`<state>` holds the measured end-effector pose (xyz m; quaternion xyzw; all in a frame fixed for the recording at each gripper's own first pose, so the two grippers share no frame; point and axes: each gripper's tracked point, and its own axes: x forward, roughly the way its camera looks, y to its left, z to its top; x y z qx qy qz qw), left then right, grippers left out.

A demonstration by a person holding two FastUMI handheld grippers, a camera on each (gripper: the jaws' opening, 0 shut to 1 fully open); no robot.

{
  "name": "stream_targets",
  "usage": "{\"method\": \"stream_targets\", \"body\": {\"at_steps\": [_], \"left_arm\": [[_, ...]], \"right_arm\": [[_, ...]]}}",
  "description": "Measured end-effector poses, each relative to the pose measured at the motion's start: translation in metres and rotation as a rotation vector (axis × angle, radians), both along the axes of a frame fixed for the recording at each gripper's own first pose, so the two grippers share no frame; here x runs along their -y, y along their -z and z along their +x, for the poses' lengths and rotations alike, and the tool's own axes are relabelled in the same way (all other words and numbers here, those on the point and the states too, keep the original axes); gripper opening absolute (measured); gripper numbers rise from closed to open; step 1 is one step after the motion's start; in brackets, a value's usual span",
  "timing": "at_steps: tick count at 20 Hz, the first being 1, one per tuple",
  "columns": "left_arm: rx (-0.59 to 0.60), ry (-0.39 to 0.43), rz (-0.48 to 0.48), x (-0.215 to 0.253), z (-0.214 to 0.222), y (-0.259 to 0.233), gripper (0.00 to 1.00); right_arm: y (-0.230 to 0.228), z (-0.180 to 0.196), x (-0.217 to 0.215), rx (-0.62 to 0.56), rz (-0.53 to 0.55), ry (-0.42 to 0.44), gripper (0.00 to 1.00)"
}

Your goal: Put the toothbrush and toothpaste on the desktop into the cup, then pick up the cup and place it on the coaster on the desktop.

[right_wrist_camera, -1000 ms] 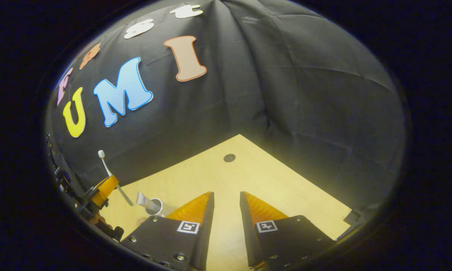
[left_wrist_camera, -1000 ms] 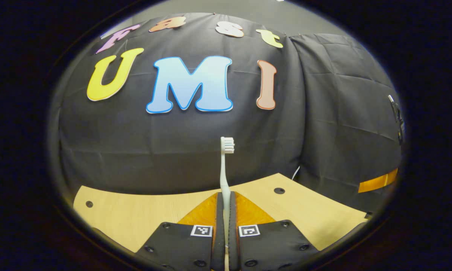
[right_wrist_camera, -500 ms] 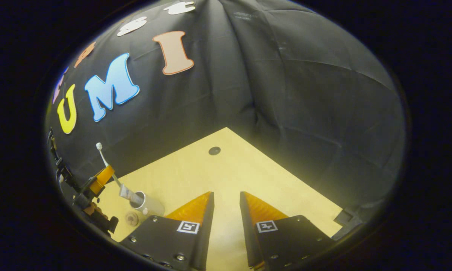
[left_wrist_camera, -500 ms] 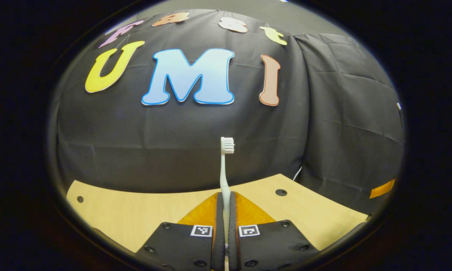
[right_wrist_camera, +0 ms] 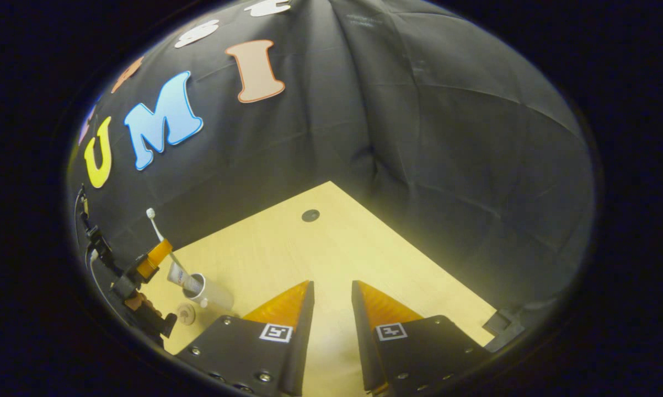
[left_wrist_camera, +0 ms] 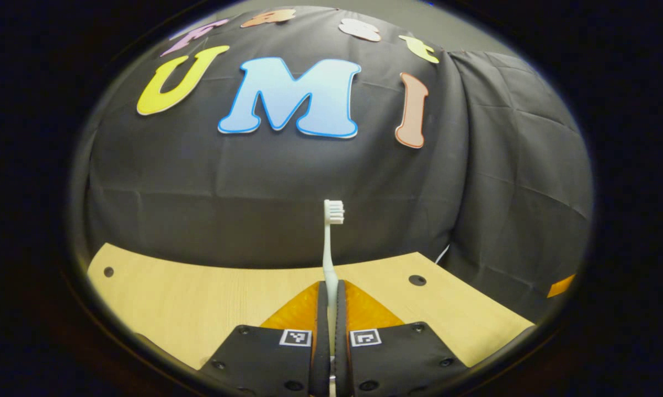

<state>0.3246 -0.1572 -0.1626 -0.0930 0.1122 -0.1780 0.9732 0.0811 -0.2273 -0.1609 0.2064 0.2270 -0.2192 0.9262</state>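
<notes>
My left gripper (left_wrist_camera: 331,292) is shut on a white toothbrush (left_wrist_camera: 330,237), which stands upright with its bristles on top. In the right gripper view that same gripper (right_wrist_camera: 154,255) holds the toothbrush (right_wrist_camera: 156,226) just above and left of a white cup (right_wrist_camera: 213,295) on the wooden desktop (right_wrist_camera: 320,248). A toothpaste tube (right_wrist_camera: 180,274) sticks out of the cup, leaning left. A small round coaster (right_wrist_camera: 186,314) lies on the desktop just in front of the cup. My right gripper (right_wrist_camera: 331,289) is open over the bare desktop, well to the right of the cup.
Black cloth walls close the desk at the back and right. Round cable holes (left_wrist_camera: 417,280) (right_wrist_camera: 310,215) sit in the desktop near its far corners. A hand (right_wrist_camera: 138,302) holds the left gripper at the left edge of the right gripper view.
The left gripper has carried the toothbrush closer to the cup. The right gripper view has swung slightly, so the cup and coaster show more fully.
</notes>
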Motion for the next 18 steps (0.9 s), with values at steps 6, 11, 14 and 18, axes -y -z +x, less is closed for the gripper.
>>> {"method": "stream_targets", "body": {"at_steps": [6, 11, 14, 18], "left_arm": [[-0.012, -0.024, 0.025, -0.006, -0.007, 0.010, 0.11], [0.017, -0.006, 0.059, -0.005, -0.014, 0.006, 0.13], [0.019, -0.016, 0.054, -0.009, -0.017, 0.004, 0.12], [0.011, -0.015, 0.041, -0.009, -0.023, 0.002, 0.25]], "right_arm": [[0.002, -0.001, -0.002, -0.008, 0.001, -0.007, 0.40], [0.004, 0.001, -0.009, -0.009, 0.003, -0.016, 0.40], [0.001, 0.000, -0.015, -0.009, 0.002, -0.028, 0.40], [0.000, 0.001, -0.019, -0.007, 0.005, -0.037, 0.37]]}}
